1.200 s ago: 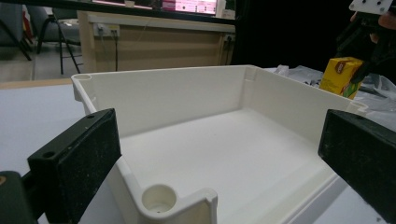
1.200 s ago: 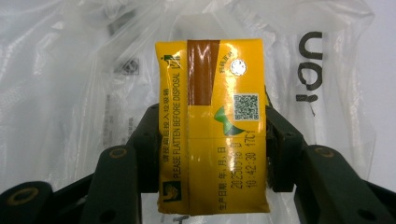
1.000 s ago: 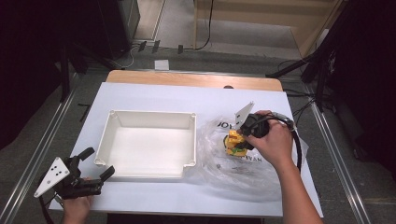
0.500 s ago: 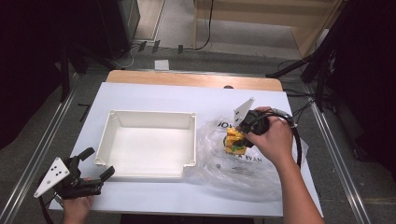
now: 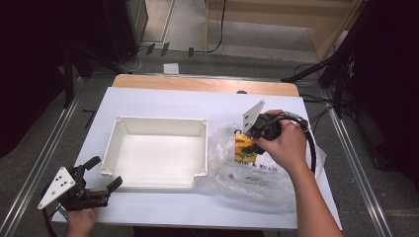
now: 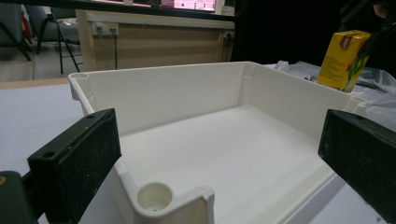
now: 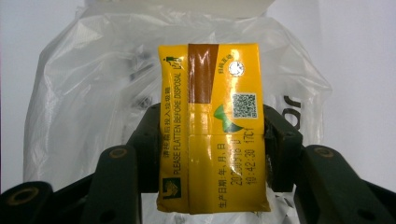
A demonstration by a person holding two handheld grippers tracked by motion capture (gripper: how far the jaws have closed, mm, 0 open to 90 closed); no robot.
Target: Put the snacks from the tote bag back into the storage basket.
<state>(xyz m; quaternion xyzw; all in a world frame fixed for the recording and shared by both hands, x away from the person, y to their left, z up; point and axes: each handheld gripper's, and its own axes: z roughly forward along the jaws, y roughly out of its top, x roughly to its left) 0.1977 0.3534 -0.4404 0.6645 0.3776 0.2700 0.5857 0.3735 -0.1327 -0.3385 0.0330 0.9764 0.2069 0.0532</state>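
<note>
Right gripper view: yellow carton clamped between the right tongs.

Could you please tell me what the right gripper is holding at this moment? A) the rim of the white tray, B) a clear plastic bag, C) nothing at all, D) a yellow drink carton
D: in the right gripper view the jaws of the right gripper press both sides of the yellow drink carton, above the clear plastic bag.
</note>
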